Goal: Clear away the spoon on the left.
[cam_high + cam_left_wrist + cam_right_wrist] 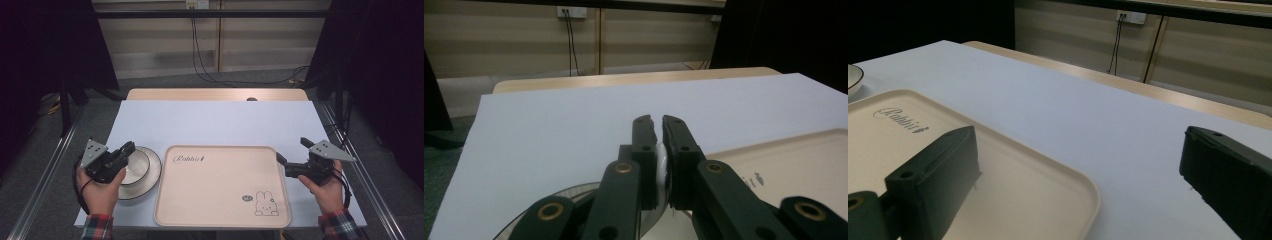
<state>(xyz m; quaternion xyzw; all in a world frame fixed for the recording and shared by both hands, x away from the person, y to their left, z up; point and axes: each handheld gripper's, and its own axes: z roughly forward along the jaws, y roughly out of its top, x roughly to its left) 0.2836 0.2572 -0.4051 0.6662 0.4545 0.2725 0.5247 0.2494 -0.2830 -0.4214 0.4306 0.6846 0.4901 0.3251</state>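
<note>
**Legible markings: one word on the tray**

The cream tray (220, 192) bears the script word "Rabbit" (188, 159) at its upper left in the high view. In the right gripper view it reads partly, "Rabbi". A small badge beside the rabbit drawing (265, 204), lower right, is too small to read.

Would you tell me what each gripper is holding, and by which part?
The left gripper grips the small white plate by its rim. The right gripper is open, holding nothing.
</note>
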